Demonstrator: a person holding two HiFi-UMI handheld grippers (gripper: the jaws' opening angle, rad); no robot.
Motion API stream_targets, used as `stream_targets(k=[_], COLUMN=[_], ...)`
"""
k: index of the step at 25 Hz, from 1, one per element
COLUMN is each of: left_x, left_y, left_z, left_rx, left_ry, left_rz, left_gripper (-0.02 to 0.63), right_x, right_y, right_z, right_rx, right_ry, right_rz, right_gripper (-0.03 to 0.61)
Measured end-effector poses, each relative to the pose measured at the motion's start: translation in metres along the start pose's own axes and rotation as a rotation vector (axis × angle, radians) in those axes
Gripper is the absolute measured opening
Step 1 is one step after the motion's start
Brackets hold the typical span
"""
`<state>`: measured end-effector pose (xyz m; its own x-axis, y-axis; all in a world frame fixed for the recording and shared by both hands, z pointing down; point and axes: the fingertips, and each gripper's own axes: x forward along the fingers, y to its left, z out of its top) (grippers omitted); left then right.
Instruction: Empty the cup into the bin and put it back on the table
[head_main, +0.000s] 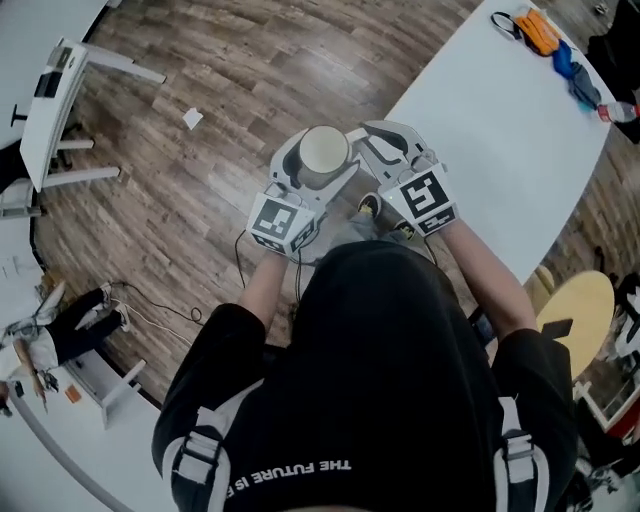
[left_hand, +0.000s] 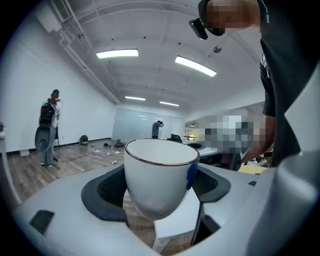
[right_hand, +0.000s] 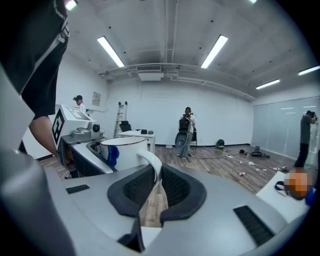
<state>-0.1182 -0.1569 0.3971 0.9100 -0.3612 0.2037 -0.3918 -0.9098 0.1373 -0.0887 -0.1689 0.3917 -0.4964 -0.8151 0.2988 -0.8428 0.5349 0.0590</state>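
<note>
The left gripper (head_main: 305, 172) is clamped round the body of the cup (head_main: 323, 152) and the right gripper (head_main: 372, 150) pinches its handle (right_hand: 152, 166). The cup is upright over the floor, just off the edge of the table (head_main: 500, 150). It looks empty, so keep both grips firm and the rim level while carrying it above the table. The shirt (head_main: 300, 468) reads "THE FUTURE IS"; the cup has no label.

Bright, even light from ceiling strip lights (right_hand: 111, 51), soft shadows, fisheye bending at edges
</note>
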Motion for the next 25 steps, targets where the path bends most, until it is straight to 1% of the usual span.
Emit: stream_targets(k=[3, 7, 11, 13, 16, 18, 21, 23, 25], left_x=[0.057, 0.138, 0.191, 0.205, 0.22, 0.225, 0.227, 0.231, 0.239], left_y=[-0.041, -0.123, -0.219, -0.259, -0.305, -0.326, -0.353, -0.365, -0.369], left_z=[0.018, 0.033, 0.039, 0.039, 0.037, 0.032, 0.019, 0.002, -0.018], left_rx=[0.086, 0.169, 0.223, 0.243, 0.255, 0.253, 0.275, 0.288, 0.274], left_ry=[0.002, -0.019, -0.029, -0.03, -0.029, -0.021, -0.002, 0.026, 0.066], left_rz=[-0.164, -0.359, -0.604, -0.691, -0.778, -0.815, -0.852, -0.876, -0.893], left_gripper=[0.379, 0.379, 0.379, 0.379, 0.379, 0.379, 0.379, 0.379, 0.379], right_x=[-0.054, -0.15, -0.255, -0.296, -0.343, -0.365, -0.389, -0.398, -0.398], right_y=[-0.051, -0.116, -0.148, -0.154, -0.159, -0.158, -0.151, -0.148, -0.149], right_z=[-0.01, -0.032, -0.059, -0.071, -0.085, -0.094, -0.111, -0.13, -0.153], right_rx=[0.022, 0.04, 0.095, 0.12, 0.146, 0.159, 0.186, 0.212, 0.247], right_ry=[0.01, 0.002, 0.021, 0.025, 0.03, 0.034, 0.04, 0.058, 0.078], right_rz=[-0.144, -0.305, -0.546, -0.636, -0.733, -0.775, -0.809, -0.821, -0.822], right_gripper=[0.055, 0.055, 0.055, 0.055, 0.055, 0.055, 0.055, 0.055, 0.055])
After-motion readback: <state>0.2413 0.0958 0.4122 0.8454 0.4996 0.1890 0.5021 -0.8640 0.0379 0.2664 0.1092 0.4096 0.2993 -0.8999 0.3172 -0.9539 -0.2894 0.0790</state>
